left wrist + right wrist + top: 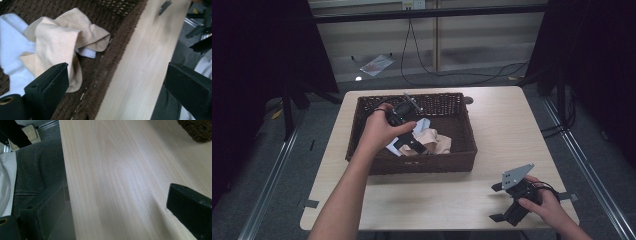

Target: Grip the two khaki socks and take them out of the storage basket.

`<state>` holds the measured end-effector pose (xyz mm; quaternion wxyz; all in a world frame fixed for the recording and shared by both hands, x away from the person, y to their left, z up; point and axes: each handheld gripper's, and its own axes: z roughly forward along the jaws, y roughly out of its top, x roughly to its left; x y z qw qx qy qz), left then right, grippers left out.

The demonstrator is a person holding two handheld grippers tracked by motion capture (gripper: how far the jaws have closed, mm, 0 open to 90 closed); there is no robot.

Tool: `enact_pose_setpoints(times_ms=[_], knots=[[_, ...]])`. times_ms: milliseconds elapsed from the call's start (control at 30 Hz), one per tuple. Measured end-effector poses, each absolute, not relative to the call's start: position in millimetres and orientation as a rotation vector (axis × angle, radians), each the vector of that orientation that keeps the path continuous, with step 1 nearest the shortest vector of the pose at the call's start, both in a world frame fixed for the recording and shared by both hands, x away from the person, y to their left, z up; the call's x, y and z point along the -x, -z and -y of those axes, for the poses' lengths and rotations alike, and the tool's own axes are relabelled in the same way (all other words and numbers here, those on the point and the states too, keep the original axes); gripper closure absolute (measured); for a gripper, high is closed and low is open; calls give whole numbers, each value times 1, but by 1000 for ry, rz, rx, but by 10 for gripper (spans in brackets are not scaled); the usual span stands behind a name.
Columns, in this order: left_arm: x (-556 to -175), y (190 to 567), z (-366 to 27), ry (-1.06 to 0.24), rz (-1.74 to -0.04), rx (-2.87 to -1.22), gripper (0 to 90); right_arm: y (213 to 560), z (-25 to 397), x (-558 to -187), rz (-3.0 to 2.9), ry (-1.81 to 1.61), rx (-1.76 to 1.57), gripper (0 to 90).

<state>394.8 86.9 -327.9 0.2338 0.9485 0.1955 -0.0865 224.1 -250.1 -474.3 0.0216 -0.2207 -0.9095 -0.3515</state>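
Reaching my left tongs (408,141) released over beige crumpled cloth (62,37) in dark wicker basket (462,150) | right tongs (498,202) released, low at worktop (507,130) edge.

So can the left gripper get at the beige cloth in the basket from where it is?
Probably yes. The left gripper hangs inside the basket, jaws wide open, right by the beige cloth. Nothing lies over the cloth; it rests partly on a white cloth.

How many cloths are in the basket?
2: a beige cloth on top, mid-basket, and a white cloth partly under it. More may be hidden under the left tool.
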Motion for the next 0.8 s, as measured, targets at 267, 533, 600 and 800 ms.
enact_pose_setpoints(times_ms=[267,533,600,800], knots=[[-410,339,-81,195,-636,-2624,52,474,251,-224,2822,1099,677,18],[-424,351,-78,174,-724,-2638,53,474,250,-225,2827,1105,663,18],[-427,355,-77,170,-755,-2646,53,474,250,-225,2827,1104,662,18],[-434,368,-72,131,-790,-2664,57,474,250,-225,2828,1102,659,18]])
